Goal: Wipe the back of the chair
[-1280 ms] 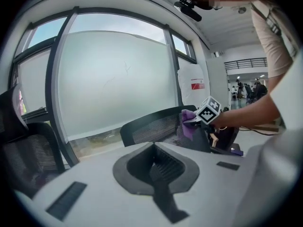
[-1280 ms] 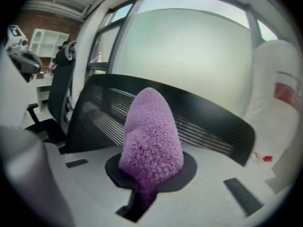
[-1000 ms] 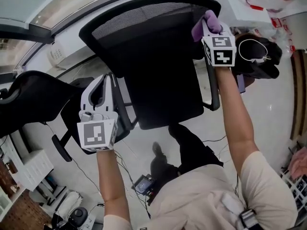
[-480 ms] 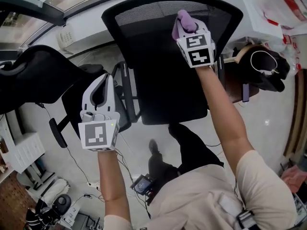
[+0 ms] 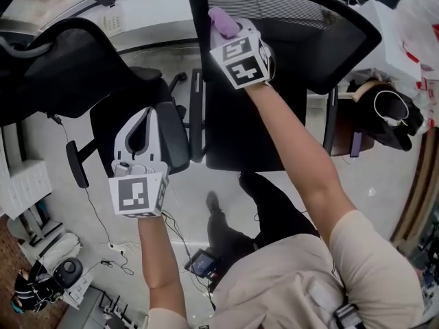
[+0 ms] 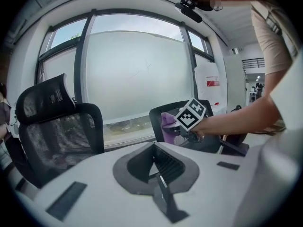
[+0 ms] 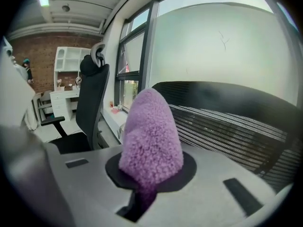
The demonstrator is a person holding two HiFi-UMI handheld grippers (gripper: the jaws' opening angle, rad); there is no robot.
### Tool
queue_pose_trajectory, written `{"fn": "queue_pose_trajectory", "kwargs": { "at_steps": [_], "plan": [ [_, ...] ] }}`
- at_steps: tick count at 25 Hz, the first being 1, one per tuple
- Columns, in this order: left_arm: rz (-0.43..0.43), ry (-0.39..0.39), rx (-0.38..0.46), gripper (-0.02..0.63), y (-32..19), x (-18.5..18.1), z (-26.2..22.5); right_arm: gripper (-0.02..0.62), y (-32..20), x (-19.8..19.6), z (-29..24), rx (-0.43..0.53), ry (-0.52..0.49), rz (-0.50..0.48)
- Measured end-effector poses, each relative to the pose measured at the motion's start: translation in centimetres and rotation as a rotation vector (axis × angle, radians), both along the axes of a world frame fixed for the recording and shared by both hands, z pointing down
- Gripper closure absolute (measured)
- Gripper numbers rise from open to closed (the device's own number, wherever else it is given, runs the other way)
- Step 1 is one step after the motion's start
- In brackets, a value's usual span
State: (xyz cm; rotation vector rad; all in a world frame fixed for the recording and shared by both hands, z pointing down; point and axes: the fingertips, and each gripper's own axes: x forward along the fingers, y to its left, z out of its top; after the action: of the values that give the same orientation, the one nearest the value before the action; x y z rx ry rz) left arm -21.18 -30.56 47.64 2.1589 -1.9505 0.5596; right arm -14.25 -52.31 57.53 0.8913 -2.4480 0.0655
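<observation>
The chair back (image 5: 309,40) is black mesh and lies across the top of the head view. My right gripper (image 5: 230,29) is shut on a fluffy purple cloth (image 5: 223,18), held against the back's upper left part. In the right gripper view the cloth (image 7: 151,136) stands up out of the jaws beside the ribbed mesh (image 7: 227,126). My left gripper (image 5: 145,118) hangs lower left, away from the chair, shut and holding nothing. From the left gripper view (image 6: 155,167) the cloth (image 6: 166,122) shows against the chair back (image 6: 156,115).
A second black mesh chair (image 5: 62,67) stands to the left, close to my left gripper. A dark bag with a white cord (image 5: 384,115) sits at the right. Cables and a small device (image 5: 202,262) lie on the floor. A window sill runs behind the chairs.
My right gripper has carried the purple cloth leftward along the top of the chair back. The left gripper has stayed in place.
</observation>
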Motion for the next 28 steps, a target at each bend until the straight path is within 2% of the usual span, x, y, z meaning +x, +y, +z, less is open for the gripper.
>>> {"fn": "queue_pose_trajectory", "kwargs": {
  "at_steps": [4,7,10,15,17,19,23,25,28],
  "plan": [
    [0.015,0.005,-0.004,0.6,-1.2,0.6,-0.1,0.573,-0.5,1.5,0.4,-0.001,0.018,0.0],
    [0.069,0.0,0.004,0.6,-2.8,2.5,-0.1,0.572,-1.4,5.8,1.0,-0.009,0.029,0.053],
    [0.133,-0.004,0.006,0.6,-5.0,5.1,-0.4,0.572,-2.9,14.0,2.0,-0.031,0.044,0.163],
    [0.234,-0.003,0.008,0.6,-8.6,10.6,-1.4,0.572,-5.0,32.4,2.2,-0.023,0.082,0.445],
    [0.274,0.002,0.009,0.6,-9.4,12.7,-1.2,0.572,-4.7,37.1,1.7,-0.019,0.085,0.524],
    [0.297,0.001,-0.008,0.6,-9.9,14.4,-0.7,0.575,-4.4,38.9,1.5,-0.01,0.088,0.544],
    [0.295,-0.008,-0.029,0.6,-10.0,16.0,-0.5,0.574,-4.4,39.2,1.8,-0.01,0.084,0.564],
    [0.29,-0.012,-0.026,0.6,-9.4,15.1,-0.6,0.575,-4.4,38.1,1.7,-0.011,0.079,0.565],
    [0.281,-0.01,-0.042,0.6,-7.5,12.2,-0.1,0.575,-4.3,34.2,1.7,-0.015,0.077,0.52]
  ]
}}
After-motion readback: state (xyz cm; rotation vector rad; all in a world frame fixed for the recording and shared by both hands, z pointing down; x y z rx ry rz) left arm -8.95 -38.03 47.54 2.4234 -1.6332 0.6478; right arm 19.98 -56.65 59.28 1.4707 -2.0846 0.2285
